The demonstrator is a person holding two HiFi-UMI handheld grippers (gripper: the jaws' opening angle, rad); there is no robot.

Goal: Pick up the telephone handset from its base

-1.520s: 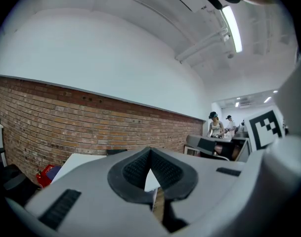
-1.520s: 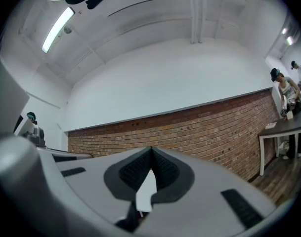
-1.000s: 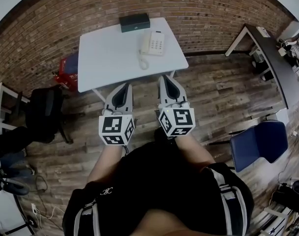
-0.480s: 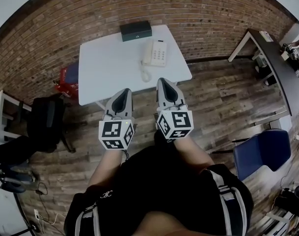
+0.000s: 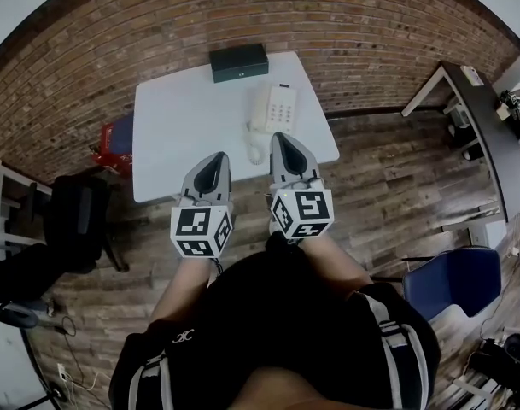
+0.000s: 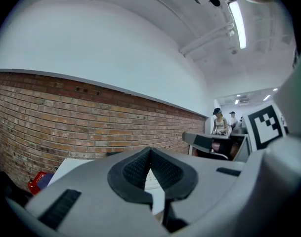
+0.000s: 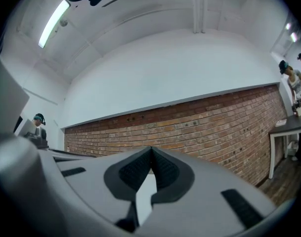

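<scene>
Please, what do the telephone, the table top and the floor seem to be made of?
Telephone: probably plastic, cream and smooth, a moulded shell with keys.
Table top: perhaps laminate, plain white and matte, with no grain visible.
Floor: wood or wood-look planks, brown, with plank seams and streaky grain.

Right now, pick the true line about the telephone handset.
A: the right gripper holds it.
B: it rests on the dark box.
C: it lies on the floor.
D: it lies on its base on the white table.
D: the telephone handset lies on its base on the white table, and the left gripper and right gripper are both shut on nothing.
</scene>
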